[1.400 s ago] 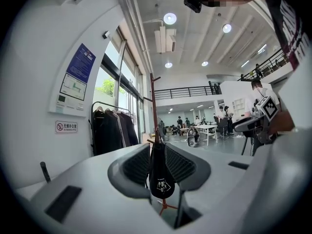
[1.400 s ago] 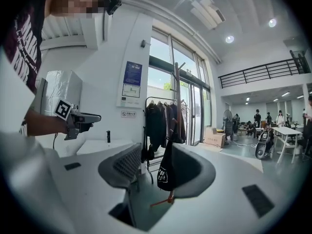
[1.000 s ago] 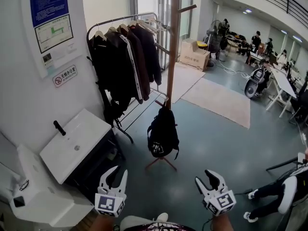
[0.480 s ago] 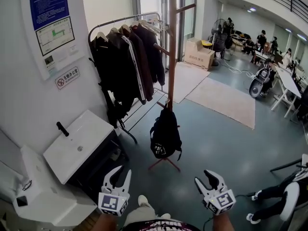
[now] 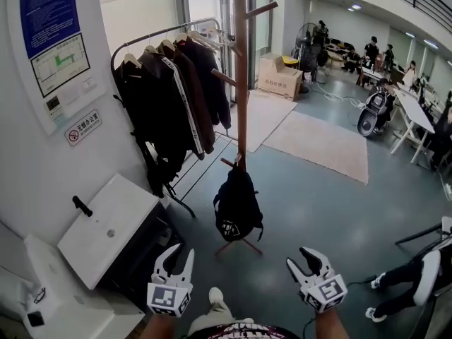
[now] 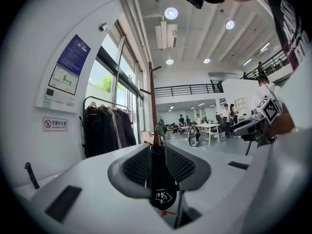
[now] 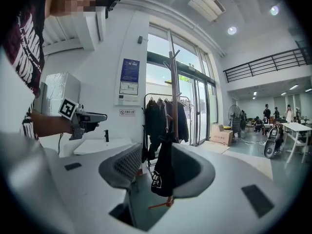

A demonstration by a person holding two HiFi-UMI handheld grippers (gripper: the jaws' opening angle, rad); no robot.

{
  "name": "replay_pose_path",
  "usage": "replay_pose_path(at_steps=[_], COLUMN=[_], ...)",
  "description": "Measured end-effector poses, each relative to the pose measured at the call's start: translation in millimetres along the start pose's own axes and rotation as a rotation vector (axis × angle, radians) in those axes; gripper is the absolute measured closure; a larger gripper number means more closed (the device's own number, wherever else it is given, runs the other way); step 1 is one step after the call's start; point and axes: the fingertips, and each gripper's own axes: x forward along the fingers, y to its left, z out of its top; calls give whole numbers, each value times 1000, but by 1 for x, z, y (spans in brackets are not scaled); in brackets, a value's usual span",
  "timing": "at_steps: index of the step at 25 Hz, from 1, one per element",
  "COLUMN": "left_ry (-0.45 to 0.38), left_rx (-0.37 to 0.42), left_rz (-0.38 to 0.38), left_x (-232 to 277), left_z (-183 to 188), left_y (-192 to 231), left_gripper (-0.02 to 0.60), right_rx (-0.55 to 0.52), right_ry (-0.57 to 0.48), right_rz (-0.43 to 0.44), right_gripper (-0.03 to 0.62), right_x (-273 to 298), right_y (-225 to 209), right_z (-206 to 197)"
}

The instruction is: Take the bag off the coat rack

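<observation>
A black bag (image 5: 237,207) hangs low on a tall wooden coat rack (image 5: 241,69), just above its crossed feet. Both grippers are held at the bottom of the head view, well short of the bag. My left gripper (image 5: 179,253) is open and holds nothing, and so is my right gripper (image 5: 304,260). In the left gripper view the bag (image 6: 160,186) shows far off through the gap of the open left gripper (image 6: 157,165). In the right gripper view the bag (image 7: 163,177) appears likewise beyond the open right gripper (image 7: 161,167).
A metal clothes rail with several dark jackets (image 5: 176,97) stands left of the coat rack. A white sink cabinet (image 5: 106,228) is at my lower left. A person's legs (image 5: 417,281) lie at the right edge. A rug (image 5: 321,143), a cardboard box (image 5: 277,76) and people at tables are farther back.
The view has shifted a little as I step toward the rack, and my shoe now shows between the grippers. Both grippers stay open and the bag still hangs.
</observation>
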Motion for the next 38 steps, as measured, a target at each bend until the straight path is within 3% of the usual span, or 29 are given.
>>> replay_pose_path(at_steps=[21,28,38], left_ry=[-20,-34,-42], left_rx=[-8,-5,-26], left_rz=[-135,-204,-244], left_x=[127,152,174], left_z=[-1,-2,-4], left_y=[92,109,119], left_gripper=[495,495,495], right_rx=[-15,-19,-32], right_ry=[19,23,43], right_rz=[-80,-136,-168], right_gripper=[411,411,411], right_x=[139,163,177], right_y=[-27,-31,-35], right_z=[34,42,46])
